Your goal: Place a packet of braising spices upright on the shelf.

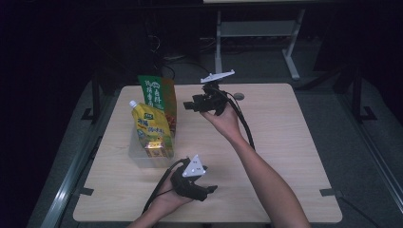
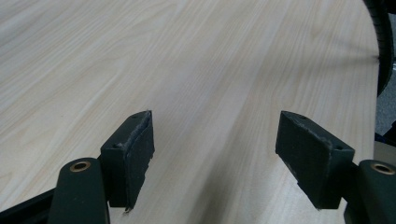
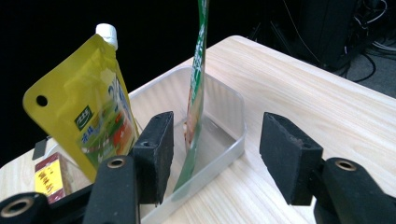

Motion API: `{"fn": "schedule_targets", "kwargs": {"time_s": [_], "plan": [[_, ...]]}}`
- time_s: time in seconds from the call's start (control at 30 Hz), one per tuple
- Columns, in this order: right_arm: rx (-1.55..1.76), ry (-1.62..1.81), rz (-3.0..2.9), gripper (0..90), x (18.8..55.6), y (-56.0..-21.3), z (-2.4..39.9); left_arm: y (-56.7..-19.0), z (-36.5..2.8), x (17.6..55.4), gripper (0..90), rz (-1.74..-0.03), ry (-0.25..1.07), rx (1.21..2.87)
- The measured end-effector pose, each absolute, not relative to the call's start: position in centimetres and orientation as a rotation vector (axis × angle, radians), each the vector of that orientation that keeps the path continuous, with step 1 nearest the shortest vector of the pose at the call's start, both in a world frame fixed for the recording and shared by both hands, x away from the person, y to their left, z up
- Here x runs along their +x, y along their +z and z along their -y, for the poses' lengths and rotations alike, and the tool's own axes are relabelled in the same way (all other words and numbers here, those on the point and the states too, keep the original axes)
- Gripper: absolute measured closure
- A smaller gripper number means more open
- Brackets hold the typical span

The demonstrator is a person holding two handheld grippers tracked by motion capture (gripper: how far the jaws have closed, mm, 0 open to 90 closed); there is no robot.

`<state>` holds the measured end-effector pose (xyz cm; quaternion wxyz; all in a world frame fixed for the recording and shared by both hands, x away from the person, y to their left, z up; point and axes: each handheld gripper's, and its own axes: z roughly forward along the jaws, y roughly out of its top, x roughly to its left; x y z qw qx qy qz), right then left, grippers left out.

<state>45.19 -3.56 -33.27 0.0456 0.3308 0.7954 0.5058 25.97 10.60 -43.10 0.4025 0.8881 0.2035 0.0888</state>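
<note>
A person's two hands work handheld grippers over a pale wooden table (image 1: 285, 156) in a dark room. The right gripper (image 1: 189, 106), held up above the far middle of the tabletop, points toward a clear plastic bin (image 1: 138, 159) standing on the table's left half; its jaws stand parted with nothing between the pads, clear of the bin. Seen from the right gripper view, the same bin (image 3: 233, 140) lies just past the jaw tips.

Two packs stand in the bin. A green pouch (image 1: 159, 97) rises upright at its far end; in the right gripper view this green pouch (image 3: 196, 88) shows edge-on, thin and tall, its foot inside the bin. In front of it a yellow spouted pouch (image 1: 151, 126) with a white cap leans over, and in the right gripper view the yellow spouted pouch (image 3: 88, 112) tilts toward the left. A small red and yellow packet (image 3: 49, 179) lies low at the left edge of that view; whether it is inside the bin I cannot tell.

The left gripper (image 1: 211, 189) rests low near the table's near edge, to the right of the bin, jaws spread wide and empty. The left gripper view shows bare wood between its pads (image 2: 140, 149)
</note>
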Motion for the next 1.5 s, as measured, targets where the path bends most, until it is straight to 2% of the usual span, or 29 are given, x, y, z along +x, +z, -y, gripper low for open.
{"fn": "schedule_targets", "kwargs": {"time_s": [1.0, 1.5], "plan": [[1.147, 1.523, -2.386, 38.0, 42.3, -33.7, 11.5, -43.1, -11.0, 26.4, 25.5, -0.515, 0.216, 2.239], [1.181, 1.506, -2.38, 38.4, 40.8, -34.4, 14.3, -43.0, -11.2, 26.5, 25.2, -0.525, 0.224, 2.229]]}}
